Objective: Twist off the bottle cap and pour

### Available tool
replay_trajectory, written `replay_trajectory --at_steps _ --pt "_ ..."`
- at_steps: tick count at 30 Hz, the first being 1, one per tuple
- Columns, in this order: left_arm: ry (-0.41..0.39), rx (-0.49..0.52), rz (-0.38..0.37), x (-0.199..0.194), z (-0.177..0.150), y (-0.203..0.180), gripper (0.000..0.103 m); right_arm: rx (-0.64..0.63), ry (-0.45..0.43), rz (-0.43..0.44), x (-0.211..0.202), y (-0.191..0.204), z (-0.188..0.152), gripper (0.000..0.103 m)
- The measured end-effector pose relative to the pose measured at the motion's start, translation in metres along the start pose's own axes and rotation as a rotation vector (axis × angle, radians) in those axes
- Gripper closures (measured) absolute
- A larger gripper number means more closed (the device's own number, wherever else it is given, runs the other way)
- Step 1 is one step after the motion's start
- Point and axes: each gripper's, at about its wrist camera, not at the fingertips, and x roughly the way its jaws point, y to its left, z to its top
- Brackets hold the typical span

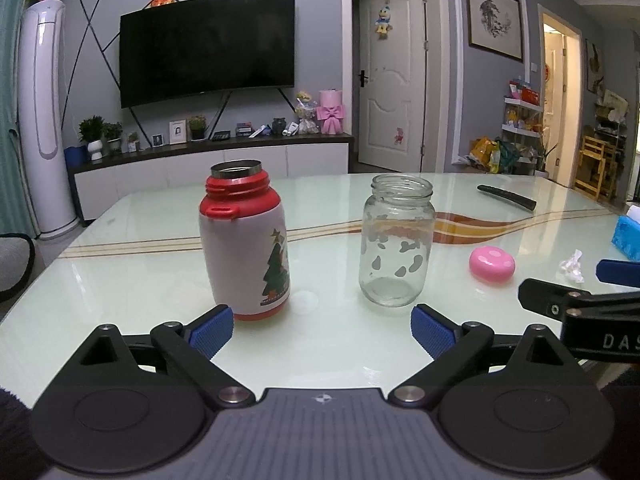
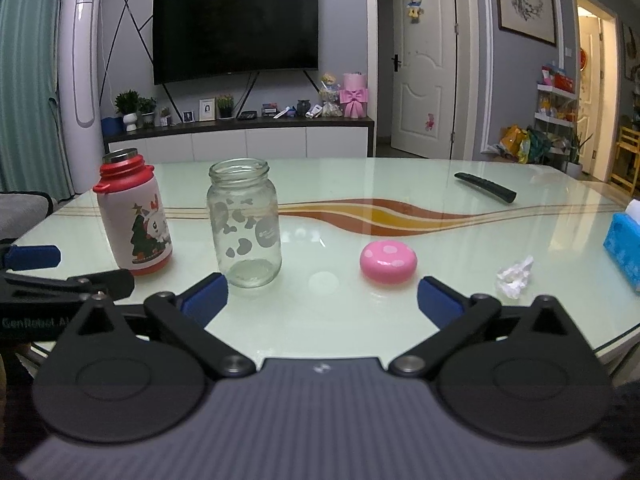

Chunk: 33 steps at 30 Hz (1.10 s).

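Note:
A red and white flask [image 1: 245, 244] with a Christmas tree print stands upright on the glass table, its steel mouth uncovered; it also shows in the right wrist view [image 2: 134, 216]. A clear glass jar [image 1: 396, 240] with grey spots stands to its right, empty and without a lid; it also shows in the right wrist view [image 2: 245, 224]. A pink spotted cap [image 1: 492, 265] lies on the table right of the jar, and in the right wrist view [image 2: 388, 261]. My left gripper [image 1: 322, 332] is open and empty, just in front of flask and jar. My right gripper [image 2: 322, 300] is open and empty, near the cap.
A crumpled white tissue [image 2: 515, 276] lies right of the cap. A blue tissue box [image 2: 624, 248] sits at the table's right edge. A black remote [image 2: 485, 186] lies far back on the glass table [image 2: 400, 184]. The right gripper's fingers [image 1: 616, 272] show at the left view's right edge.

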Motion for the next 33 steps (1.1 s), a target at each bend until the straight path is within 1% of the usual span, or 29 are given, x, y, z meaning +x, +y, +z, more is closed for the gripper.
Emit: replay_trajectory --at_steps 14,16,23,33 --pt "0.035 -0.002 0.0 -0.019 0.0 -0.003 0.003 0.004 -0.025 0.009 -0.018 0.004 -0.005 0.0" --pt "0.037 -0.005 0.008 -0.023 0.0 -0.004 0.001 0.005 -0.028 0.011 -0.021 0.005 -0.006 0.0" --pt "0.034 -0.007 0.029 -0.035 0.0 -0.003 0.0 0.01 -0.038 0.014 -0.029 0.006 -0.008 0.0" --pt "0.039 0.001 0.043 -0.041 -0.003 -0.001 0.0 0.009 -0.032 0.013 -0.031 0.006 -0.009 0.0"
